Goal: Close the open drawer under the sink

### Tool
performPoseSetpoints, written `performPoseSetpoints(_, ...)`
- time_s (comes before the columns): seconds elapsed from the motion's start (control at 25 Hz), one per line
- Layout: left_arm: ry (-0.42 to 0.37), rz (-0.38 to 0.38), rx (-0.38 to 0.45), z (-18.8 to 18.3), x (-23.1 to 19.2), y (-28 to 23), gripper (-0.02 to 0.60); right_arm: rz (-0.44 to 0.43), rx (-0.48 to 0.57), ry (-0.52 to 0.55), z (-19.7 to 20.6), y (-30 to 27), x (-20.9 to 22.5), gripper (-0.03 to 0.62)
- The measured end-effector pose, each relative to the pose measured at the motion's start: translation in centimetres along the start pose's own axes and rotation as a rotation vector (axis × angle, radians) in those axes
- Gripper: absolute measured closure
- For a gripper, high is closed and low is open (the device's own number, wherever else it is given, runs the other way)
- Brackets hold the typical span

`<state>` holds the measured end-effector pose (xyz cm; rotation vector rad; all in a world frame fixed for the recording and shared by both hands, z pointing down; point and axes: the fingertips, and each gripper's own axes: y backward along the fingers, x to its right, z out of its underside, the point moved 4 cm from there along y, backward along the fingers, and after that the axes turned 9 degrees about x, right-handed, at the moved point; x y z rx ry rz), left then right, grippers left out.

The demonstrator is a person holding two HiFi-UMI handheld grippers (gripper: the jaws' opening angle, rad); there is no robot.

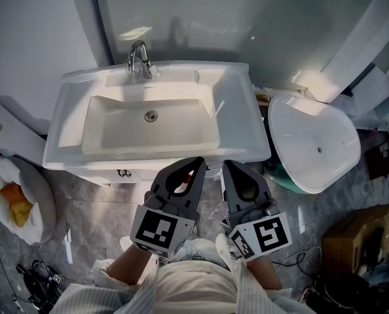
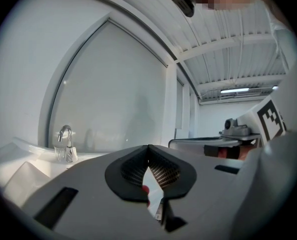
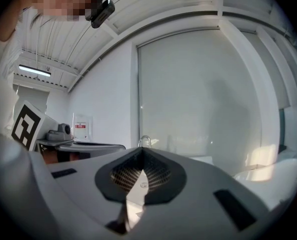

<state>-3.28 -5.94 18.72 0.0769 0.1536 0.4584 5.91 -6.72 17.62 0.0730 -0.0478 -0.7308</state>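
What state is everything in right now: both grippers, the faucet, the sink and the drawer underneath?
left gripper: shut, empty.
right gripper: shut, empty.
faucet: no water running.
sink: basin empty.
drawer: mostly hidden under the sink rim; open or closed unclear.

I hold my left gripper (image 1: pixel 198 163) and my right gripper (image 1: pixel 228 167) side by side, jaws together, with the tips at the front edge of the white sink (image 1: pixel 69 142). The faucet (image 1: pixel 139 60) stands behind its bowl.
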Motion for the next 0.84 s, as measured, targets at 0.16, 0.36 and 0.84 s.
performPoseSetpoints(0.16,-0.022,0.019,-0.017,-0.4,0.1,0.0,0.566,-0.002,0.005,0.003,-0.1,0.3,0.0,0.588)
performPoseSetpoints(0.36,-0.037,0.026,-0.019,-0.8,0.4,0.0,0.566,-0.010,0.008,-0.001,-0.1,0.7,0.0,0.588)
performPoseSetpoints(0.84,-0.063,0.069,0.016,-1.5,1.0,0.9,0.566,-0.013,0.018,0.006,-0.6,1.2,0.3,0.588)
